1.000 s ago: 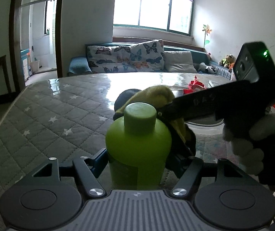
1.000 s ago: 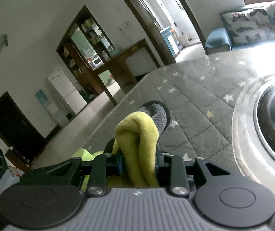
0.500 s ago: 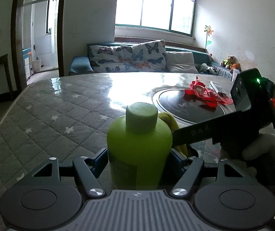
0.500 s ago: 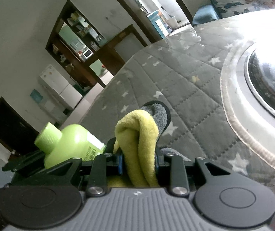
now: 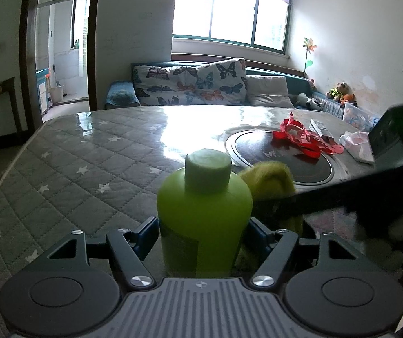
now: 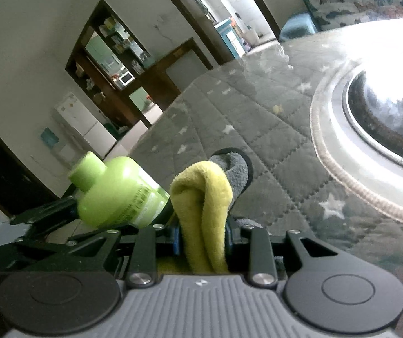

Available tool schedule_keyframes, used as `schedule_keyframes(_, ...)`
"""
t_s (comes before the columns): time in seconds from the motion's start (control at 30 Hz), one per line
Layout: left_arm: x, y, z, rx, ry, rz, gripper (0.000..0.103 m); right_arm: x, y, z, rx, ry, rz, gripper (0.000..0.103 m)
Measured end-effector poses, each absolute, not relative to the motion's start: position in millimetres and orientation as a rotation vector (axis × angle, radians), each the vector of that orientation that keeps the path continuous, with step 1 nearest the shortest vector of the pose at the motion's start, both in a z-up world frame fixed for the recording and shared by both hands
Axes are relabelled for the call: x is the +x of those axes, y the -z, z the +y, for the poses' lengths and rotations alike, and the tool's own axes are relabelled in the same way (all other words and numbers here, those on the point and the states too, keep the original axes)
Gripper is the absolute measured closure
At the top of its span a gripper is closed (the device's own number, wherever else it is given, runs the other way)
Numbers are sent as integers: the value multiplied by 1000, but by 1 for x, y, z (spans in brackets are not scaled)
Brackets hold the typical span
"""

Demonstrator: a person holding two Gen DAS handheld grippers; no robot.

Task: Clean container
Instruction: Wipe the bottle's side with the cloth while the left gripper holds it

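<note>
Daylight from the far window glares off the grey star-quilted worktop (image 5: 88, 169), where the left tongs (image 5: 201, 233) clamp the body of a lime-green plastic bottle with a capped neck (image 5: 204, 214), upright above the near edge. A second ago the yellow-green fleecy cloth (image 5: 269, 177) was draped over the cap; now it has slid down the bottle's right side, so wiping looks underway. Whether the bottle holds anything cannot be told.

From the right wrist, the right tongs (image 6: 202, 239) pinch that folded cloth (image 6: 204, 205), close beside the bottle (image 6: 117, 188).
</note>
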State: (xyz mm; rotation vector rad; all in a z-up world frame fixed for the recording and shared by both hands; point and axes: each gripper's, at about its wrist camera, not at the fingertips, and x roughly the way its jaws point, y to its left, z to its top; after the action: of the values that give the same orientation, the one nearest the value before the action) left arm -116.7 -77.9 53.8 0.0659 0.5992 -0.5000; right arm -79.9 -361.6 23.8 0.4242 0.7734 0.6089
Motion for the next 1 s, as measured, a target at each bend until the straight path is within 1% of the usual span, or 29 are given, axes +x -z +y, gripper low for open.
schedule_keyframes(0.37, -112, -53, -81, 66, 494, 609, 31, -80, -74, -360, 440, -681, 619, 75)
schedule_keyframes(0.83, -107, -53, -81, 61, 488, 618, 30, -57, -27, -351, 442, -603, 760, 75)
schedule_keyframes(1.0, -106, -53, -82, 61, 484, 619, 29, -76, -21, -356, 426, -586, 774, 75)
